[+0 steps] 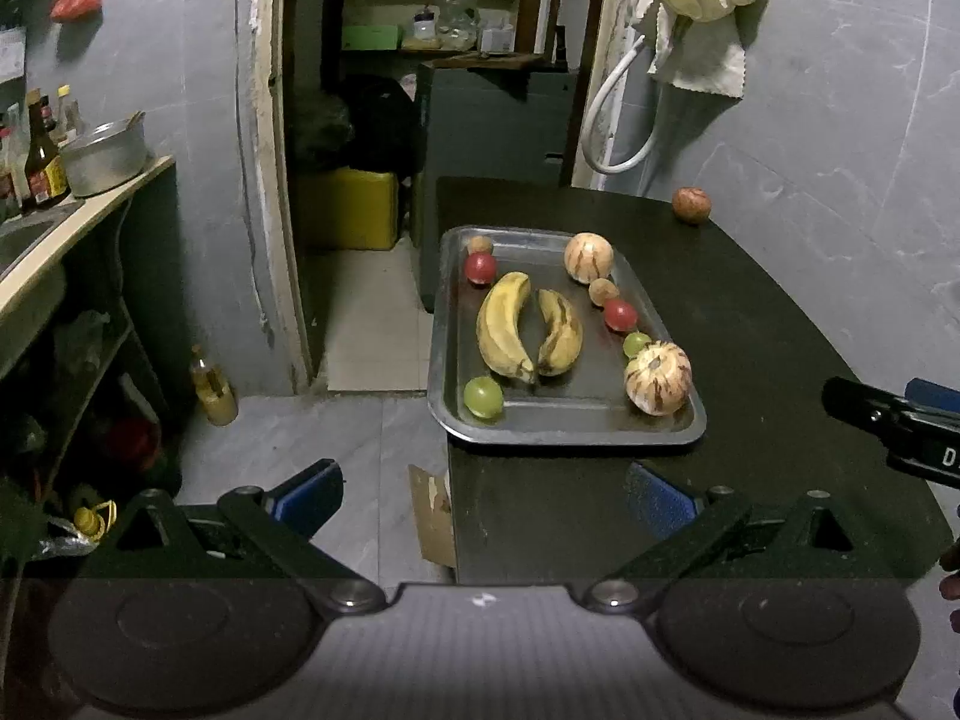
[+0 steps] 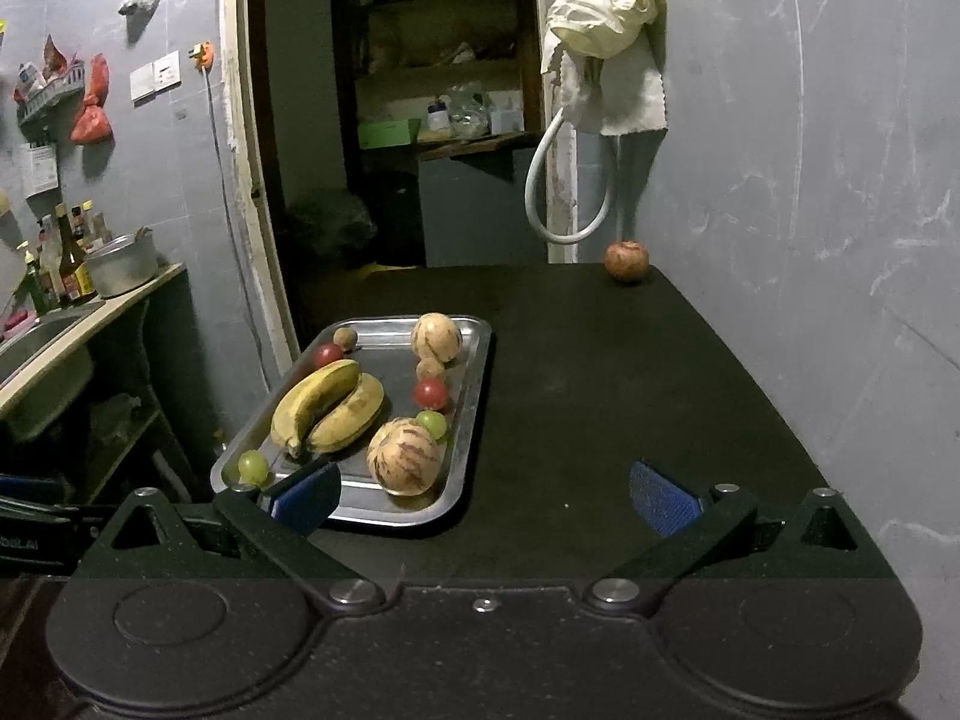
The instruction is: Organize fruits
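Note:
A metal tray sits at the left edge of a dark table. It holds two bananas, two striped pale melons, red and green small fruits and two small brown ones. A reddish-brown fruit lies alone at the table's far corner by the wall. My left gripper is open and empty, in front of the tray's near edge. My right gripper is open and empty over the table, right of the tray; its tip shows in the left wrist view.
A counter with a pot, bottles and a sink stands at the left, shelves below it. An open doorway lies behind the table. A cloth and a hose hang on the grey wall. A bottle stands on the floor.

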{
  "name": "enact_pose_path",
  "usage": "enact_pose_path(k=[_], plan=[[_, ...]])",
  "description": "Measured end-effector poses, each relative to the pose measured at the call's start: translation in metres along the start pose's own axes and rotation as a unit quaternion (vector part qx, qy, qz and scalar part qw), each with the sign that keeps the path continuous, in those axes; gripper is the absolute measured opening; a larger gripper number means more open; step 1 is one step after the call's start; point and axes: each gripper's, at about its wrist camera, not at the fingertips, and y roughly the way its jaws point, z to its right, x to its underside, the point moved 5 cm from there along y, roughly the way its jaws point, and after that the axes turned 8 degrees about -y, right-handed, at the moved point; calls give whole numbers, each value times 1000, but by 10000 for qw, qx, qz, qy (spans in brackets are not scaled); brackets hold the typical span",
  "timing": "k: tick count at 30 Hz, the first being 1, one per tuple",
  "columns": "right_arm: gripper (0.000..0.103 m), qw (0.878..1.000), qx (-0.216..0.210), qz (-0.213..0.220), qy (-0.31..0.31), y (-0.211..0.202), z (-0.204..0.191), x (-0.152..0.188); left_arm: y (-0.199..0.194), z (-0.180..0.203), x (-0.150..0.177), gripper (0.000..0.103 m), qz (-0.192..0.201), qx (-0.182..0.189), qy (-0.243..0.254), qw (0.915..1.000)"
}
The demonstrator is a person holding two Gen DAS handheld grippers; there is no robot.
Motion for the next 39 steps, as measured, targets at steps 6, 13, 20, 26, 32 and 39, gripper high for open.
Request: enact_pose_path(k=[6, 13, 20, 26, 32, 39], plan=[[102, 10000, 17, -49, 5, -4, 3, 3, -6, -1, 8, 102, -12, -11, -22, 10000], [102, 9999, 25, -115, 17, -11, 3, 11, -9, -1, 11, 102, -6, -23, -11, 10000], [102, 9998, 15, -192, 8, -10, 1, 13, -13, -2, 17, 102, -41, -31, -26, 10000], [102, 9998, -14, -206, -18, -9, -2, 13, -17, -5, 22, 102, -51, -55, -36, 10000], [102, 9998, -34, -213, -49, -8, -6, 13, -17, -8, 21, 102, -52, -80, -64, 9999], [102, 9997, -52, -245, -68, -7, -6, 13, -16, -12, 20, 102, -67, -99, -96, 9999]])
